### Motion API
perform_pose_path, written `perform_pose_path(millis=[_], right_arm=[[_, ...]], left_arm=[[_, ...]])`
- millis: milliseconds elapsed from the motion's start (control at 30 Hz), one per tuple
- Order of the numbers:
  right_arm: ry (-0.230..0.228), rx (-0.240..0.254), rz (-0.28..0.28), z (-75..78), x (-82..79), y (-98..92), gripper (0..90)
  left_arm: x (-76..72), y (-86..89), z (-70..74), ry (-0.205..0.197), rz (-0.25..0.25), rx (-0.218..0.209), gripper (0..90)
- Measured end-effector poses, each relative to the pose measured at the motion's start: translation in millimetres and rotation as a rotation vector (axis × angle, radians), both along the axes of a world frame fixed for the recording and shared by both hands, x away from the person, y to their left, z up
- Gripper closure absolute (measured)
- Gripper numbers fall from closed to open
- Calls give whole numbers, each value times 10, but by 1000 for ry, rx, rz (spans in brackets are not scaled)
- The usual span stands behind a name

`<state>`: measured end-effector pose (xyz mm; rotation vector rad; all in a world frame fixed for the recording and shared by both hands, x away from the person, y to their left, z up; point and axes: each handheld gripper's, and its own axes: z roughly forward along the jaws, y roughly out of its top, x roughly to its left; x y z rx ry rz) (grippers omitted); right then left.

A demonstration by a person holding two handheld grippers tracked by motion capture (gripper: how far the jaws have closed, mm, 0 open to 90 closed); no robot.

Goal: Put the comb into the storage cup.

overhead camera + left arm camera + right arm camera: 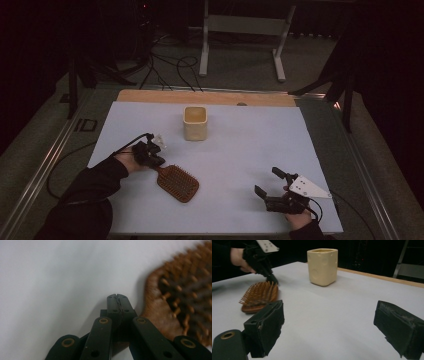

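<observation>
Counter (260, 145): a pale sheet covers it, with a wooden strip along the far edge; everything sits on the sheet

Cup (195, 123): cream, square-sided, upright near the far middle of the counter, well apart from both grippers; in the right gripper view (322, 263) it stands beyond the brush, with shallow round dimples on its walls

Hairbrush (177, 182): brown paddle brush lying flat at the near left, bristles up, handle pointing toward the person's left hand; bristle rows stand up in the right gripper view (259, 296)

Right gripper (272, 184): near right of the counter, held low; jaws wide apart, nothing between them; the grey three-cornered plate sits on top

Left gripper (156, 162): right at the handle end of the hairbrush; in the left gripper view (117, 301) the jaws are pressed fully together, with the brush head (185, 302) just beside them to the right; whether the handle is pinched I cannot tell, since it runs beneath the jaws
</observation>
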<state>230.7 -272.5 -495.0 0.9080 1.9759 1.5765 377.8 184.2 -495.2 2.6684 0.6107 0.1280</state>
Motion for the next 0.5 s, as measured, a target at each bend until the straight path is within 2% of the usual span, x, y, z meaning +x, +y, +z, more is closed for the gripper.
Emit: perform_pose_path(millis=[233,500], right_arm=[[4,-2,1,1,1,11,94],[3,-1,0,2,0,16,93]], left_arm=[[-171,116,20,16,5,-12,900],[-358,164,7,36,11,-16,900]])
